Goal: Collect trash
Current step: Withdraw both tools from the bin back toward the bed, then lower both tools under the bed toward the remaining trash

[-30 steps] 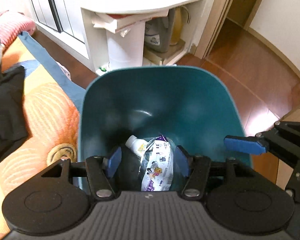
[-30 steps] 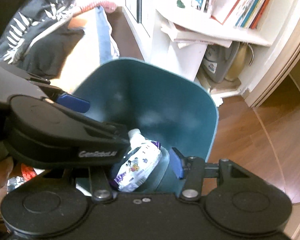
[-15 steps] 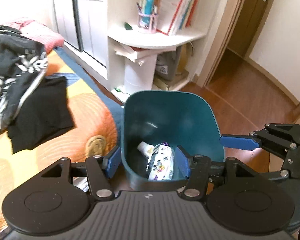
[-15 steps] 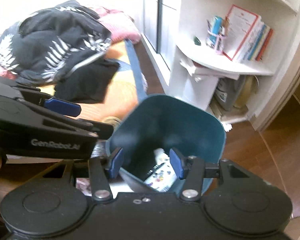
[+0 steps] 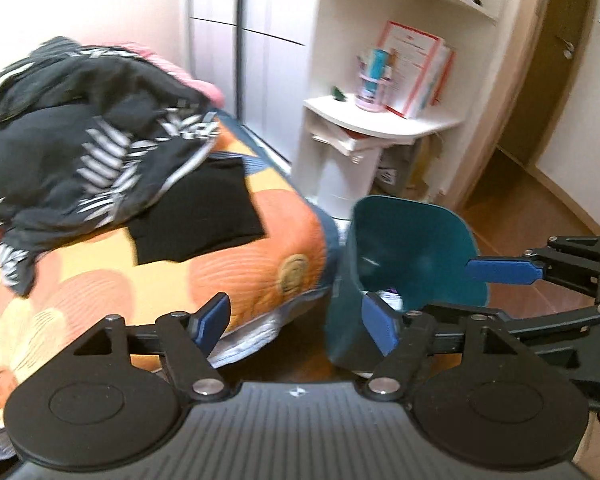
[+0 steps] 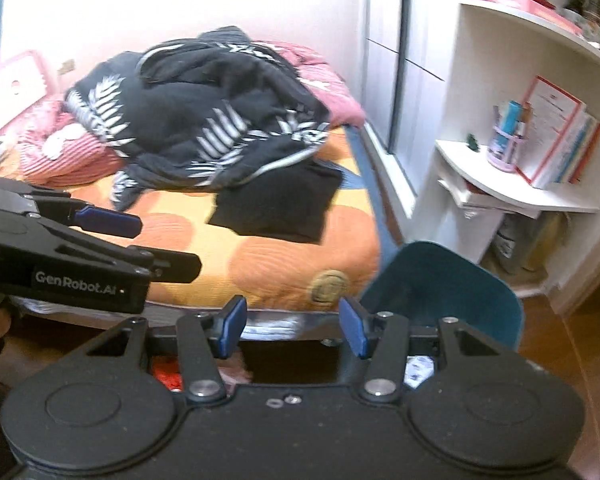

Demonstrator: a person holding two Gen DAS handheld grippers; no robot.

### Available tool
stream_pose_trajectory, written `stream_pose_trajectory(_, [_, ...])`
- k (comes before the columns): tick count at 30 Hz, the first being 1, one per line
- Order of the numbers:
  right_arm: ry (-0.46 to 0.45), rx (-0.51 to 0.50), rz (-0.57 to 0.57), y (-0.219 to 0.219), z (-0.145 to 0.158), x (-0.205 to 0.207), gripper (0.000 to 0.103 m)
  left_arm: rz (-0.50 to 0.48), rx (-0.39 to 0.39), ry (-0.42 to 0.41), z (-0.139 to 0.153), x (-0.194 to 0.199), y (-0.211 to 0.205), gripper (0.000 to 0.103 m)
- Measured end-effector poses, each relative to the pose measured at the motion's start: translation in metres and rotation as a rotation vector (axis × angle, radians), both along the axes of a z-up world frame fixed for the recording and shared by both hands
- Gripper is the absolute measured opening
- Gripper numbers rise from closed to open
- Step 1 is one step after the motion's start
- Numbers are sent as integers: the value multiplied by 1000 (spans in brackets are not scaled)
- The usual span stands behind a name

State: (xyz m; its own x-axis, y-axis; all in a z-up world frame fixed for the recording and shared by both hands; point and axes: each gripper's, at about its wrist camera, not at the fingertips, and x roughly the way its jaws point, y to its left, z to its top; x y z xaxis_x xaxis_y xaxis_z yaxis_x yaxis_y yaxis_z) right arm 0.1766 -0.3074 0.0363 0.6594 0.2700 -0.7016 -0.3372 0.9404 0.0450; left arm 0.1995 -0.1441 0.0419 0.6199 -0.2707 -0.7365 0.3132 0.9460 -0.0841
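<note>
Two tools in my views, both empty. Left tool [image 5: 296, 322] is spreading its jaws wider, nothing between the pads; right tool [image 6: 292, 326] is standing spread, also gripping nothing. Teal trash bin [image 5: 412, 240] is sitting on the wood floor [image 5: 540, 208], just beside the bed's corner [image 5: 300, 256] and below the white shelf unit [image 5: 380, 124]. I am seeing a printed wrapper [image 5: 392, 298] lying inside the bin. Dark clothes [image 6: 220, 120] are lying heaped on the bed.
</note>
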Motion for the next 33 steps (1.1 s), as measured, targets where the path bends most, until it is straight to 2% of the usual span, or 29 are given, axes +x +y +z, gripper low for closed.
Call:
stream_pose_trajectory(3, [8,20,23,15,-4,-3,51,44,-4,-10,0,-12,28,81])
stream_pose_trajectory(7, [25,66,43,30,-13,-7,51,109,-18,3,-11,-24,65,81])
stream_pose_trajectory(9, [38,94,61,37,-20,-7,51,146,-18,8,-20,-29,82,86])
stream_pose_trajectory(13, [27,147,111,53,-46,-12,53,212,-48,48,-43,-37,115,99])
stream_pose_trajectory(16, [81,129,140,72,-76,-9,54,256,-43,75,-65,-40,135,100])
stream_pose_trajectory(19, [150,102,138,89,-108,0,54,305,-28,130,-95,-36,152,100])
stream_pose_trajectory(24, [300,126,88,104,-165,29,54,372,-23,246,-154,-27,172,100])
stream_pose_trajectory(27, [351,103,80,114,-198,43,54,412,-12,321,-193,-22,180,100])
stream_pose_trajectory(33, [386,24,132,131,-260,72,54,510,13,463,-266,-11,191,100])
